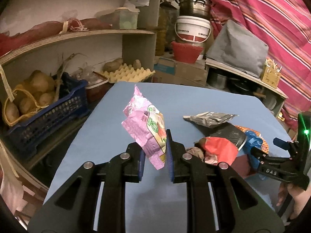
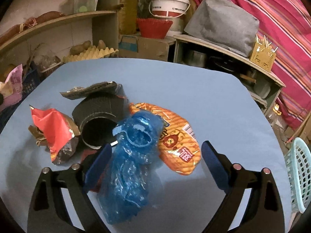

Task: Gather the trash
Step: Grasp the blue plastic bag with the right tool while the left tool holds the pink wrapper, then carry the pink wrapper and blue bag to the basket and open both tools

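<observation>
We pinch a pink wrapper [image 1: 148, 130] in our left gripper [image 1: 155, 155]. Our right gripper [image 2: 155, 161] is spread around a blue bag [image 2: 130, 167].

On the desk [image 2: 194, 89] a cup [image 2: 99, 116] lies on its side, with a flat packet [image 2: 91, 91] behind it, a torn wrapper [image 2: 52, 132] to its left and a snack bag [image 2: 178, 141] to its right. A plastic bag [image 2: 130, 165] lies before the cup, overlapping the snack bag. Shelves [image 1: 77, 36] stand behind and left of the desk, an egg tray [image 1: 128, 73] behind its far edge, and a basket [image 2: 299, 174] at its right edge.
</observation>
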Motion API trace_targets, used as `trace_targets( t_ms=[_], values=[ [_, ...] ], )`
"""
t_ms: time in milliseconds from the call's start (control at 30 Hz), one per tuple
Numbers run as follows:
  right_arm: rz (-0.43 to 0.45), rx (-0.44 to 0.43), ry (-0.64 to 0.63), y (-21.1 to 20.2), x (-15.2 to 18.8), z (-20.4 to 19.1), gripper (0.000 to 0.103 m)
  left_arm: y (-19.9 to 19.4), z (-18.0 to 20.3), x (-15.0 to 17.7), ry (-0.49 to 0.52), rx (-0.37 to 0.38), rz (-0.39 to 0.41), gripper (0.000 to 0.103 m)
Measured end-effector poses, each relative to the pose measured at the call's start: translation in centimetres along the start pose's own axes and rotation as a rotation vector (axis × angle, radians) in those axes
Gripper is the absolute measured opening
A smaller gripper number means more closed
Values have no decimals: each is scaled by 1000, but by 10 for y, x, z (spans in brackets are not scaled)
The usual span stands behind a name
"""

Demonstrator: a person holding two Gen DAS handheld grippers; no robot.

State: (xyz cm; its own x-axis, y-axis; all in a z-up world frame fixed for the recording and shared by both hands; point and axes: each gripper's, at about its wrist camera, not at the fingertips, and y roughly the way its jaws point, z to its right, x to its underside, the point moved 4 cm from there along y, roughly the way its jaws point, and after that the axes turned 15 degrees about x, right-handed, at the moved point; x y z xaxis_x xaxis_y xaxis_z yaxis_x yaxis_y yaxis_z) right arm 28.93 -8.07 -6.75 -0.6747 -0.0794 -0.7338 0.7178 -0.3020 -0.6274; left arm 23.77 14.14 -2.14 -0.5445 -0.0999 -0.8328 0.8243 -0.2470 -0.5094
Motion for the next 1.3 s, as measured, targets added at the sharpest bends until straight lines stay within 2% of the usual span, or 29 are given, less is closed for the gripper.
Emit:
trace_targets(
  t_ms=[33, 100, 167, 300, 433, 667, 867, 1000, 1300],
  values=[
    [-7, -4, -4, 2, -1, -2, 77, 0, -1, 1, 2, -2, -1, 17],
    [-23, -16, -17, 6, -1, -5, 57, 1, 1, 1, 10, -3, -2, 17],
    [-36, -23, -27, 10, 0, -8, 51, 1, 2, 1, 20, -8, -3, 17],
    [-35, -51, -48, 10, 1, -11, 26, 2, 3, 2, 20, -7, -4, 17],
    [-10, -62, -32, 4, -1, -3, 16, 2, 1, 1, 15, -8, -5, 17],
    [57, -77, 27, -16, -12, 27, 15, 3, 3, -1, 21, -13, 2, 17],
    [68, -60, 43, -21, -13, 53, 15, 2, 13, -1, 40, -12, 5, 17],
    [68, -54, 54, -20, -12, 74, 15, 0, 20, -6, 27, 15, 11, 17],
    [91, -31, 118, -29, -10, 140, 15, -6, 65, -21, 62, 34, 27, 17]
  ],
)
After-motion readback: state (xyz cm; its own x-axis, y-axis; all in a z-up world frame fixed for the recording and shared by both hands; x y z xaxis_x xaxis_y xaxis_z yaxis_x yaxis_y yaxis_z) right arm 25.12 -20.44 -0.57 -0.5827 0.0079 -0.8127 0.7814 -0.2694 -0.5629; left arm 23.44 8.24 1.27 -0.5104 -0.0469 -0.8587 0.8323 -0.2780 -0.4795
